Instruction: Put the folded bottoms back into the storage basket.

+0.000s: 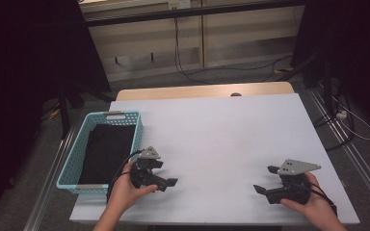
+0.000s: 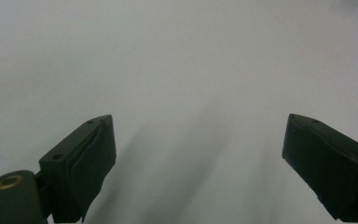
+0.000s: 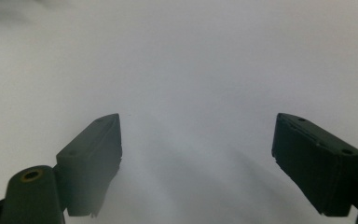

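Your left hand-held gripper [image 1: 165, 173] sits just to the right of the blue basket [image 1: 133, 126], low over the white table [image 1: 221, 130], with its jaws pointing to the right, away from the basket. In the left gripper view its two black jaws stand wide apart with nothing between them, only the bare white table surface [image 2: 182, 70] ahead. Your left hand [image 1: 125, 190] wraps the body from below, and the cable loops back toward the basket's near right corner.

Your right hand-held gripper [image 1: 267, 179] is well to the right of the basket, near the table's near right corner, with its jaws pointing left toward the basket side. In the right gripper view its jaws also stand wide, empty, over plain table [image 3: 191, 60]. Your right hand [image 1: 313, 204] holds it from behind, and the grey three-cornered plate on top faces up.

The basket rests at the table's left edge, its long side running away from you. Inside it lies a black cloth [image 1: 107, 149], covering most of the floor of the basket and lying flat. Neither gripper touches the basket or the cloth; the left one is the nearer, just beside the basket's right wall.
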A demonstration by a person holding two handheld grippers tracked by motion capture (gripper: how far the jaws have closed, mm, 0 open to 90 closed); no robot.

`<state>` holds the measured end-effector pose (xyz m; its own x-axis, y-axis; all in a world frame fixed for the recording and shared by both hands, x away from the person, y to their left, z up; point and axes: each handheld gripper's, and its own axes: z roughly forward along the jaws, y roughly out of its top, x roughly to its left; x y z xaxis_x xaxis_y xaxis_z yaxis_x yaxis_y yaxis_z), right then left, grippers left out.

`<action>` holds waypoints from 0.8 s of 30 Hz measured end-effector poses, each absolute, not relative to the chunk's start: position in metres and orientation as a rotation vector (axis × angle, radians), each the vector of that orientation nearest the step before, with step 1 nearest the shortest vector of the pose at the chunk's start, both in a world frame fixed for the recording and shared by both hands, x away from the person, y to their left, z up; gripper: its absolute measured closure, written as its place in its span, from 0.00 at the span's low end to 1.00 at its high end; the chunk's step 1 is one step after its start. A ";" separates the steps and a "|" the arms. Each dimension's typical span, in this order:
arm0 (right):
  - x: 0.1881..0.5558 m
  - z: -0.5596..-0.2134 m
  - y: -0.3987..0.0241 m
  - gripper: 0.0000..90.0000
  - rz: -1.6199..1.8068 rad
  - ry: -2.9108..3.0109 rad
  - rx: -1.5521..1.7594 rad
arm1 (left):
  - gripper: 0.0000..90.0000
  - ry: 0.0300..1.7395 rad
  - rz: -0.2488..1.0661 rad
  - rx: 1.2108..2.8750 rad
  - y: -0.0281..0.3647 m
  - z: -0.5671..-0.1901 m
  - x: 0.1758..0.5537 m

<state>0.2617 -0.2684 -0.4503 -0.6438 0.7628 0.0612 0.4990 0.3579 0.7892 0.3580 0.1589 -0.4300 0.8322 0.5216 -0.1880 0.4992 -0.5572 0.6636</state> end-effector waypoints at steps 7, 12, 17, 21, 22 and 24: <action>0.261 -0.451 -0.270 0.17 1.168 2.314 1.111 | 0.10 0.738 0.039 2.262 0.159 -0.431 0.356; 0.260 -0.452 -0.272 0.17 1.162 2.309 1.115 | 0.10 0.736 0.038 2.256 0.160 -0.431 0.355; 0.259 -0.452 -0.273 0.17 1.160 2.311 1.117 | 0.10 0.734 0.047 2.260 0.159 -0.431 0.354; 0.260 -0.452 -0.274 0.17 1.153 2.310 1.117 | 0.10 0.733 0.045 2.259 0.160 -0.432 0.353; 0.260 -0.452 -0.274 0.17 1.152 2.311 1.115 | 0.10 0.732 0.044 2.257 0.160 -0.432 0.353; 0.259 -0.452 -0.274 0.17 1.152 2.311 1.120 | 0.10 0.732 0.047 2.259 0.160 -0.431 0.353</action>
